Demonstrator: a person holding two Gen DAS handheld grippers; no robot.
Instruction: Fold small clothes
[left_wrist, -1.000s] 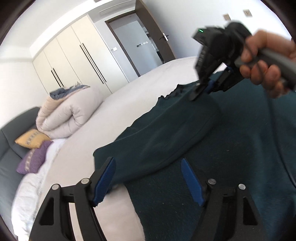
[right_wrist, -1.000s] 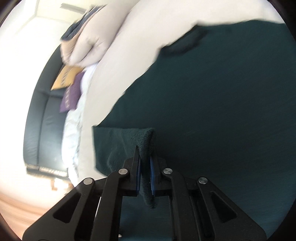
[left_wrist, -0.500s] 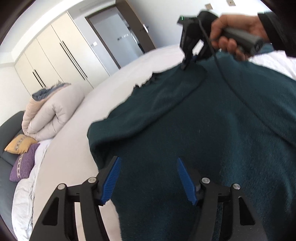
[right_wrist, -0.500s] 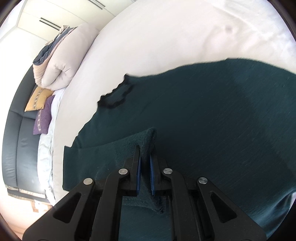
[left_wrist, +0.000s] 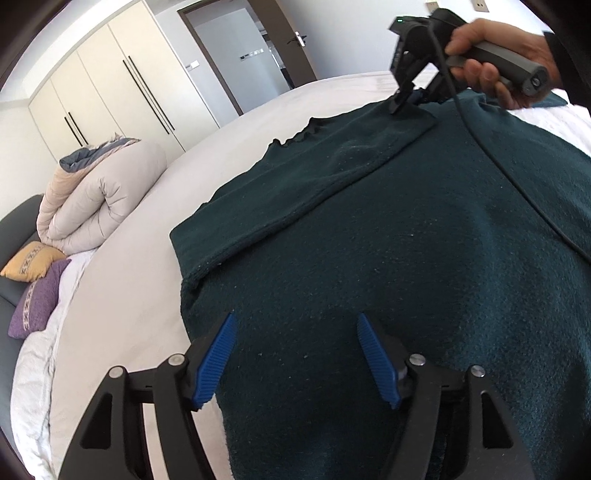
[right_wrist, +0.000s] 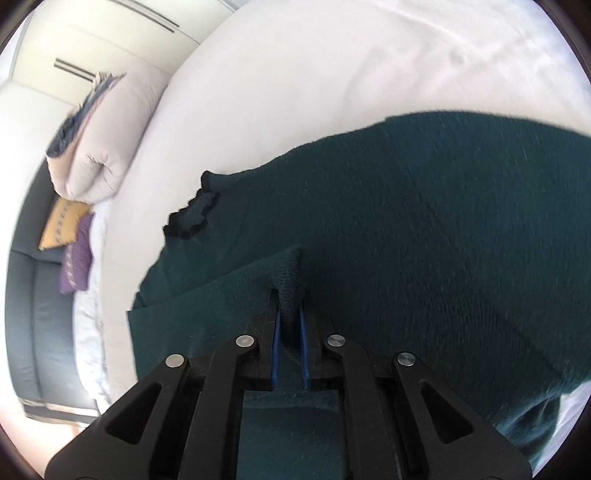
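On the white bed (left_wrist: 122, 314), the dark green sweater (left_wrist: 406, 258) is spread flat, its folded sleeve end is clamped by the right gripper (right_wrist: 289, 325) far across, and its near edge is straddled by the left gripper (left_wrist: 295, 354), whose jaws are opening, nothing pinched.

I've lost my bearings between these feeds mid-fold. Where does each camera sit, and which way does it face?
Left wrist: on the left gripper, aimed down across the dark green knitted garment on the white bed; its blue-padded fingers are opening, empty; the right hand shows.
Right wrist: on the right gripper, looking down, shut on a garment fold.
Shared: garment, bed, rolled beige duvet.
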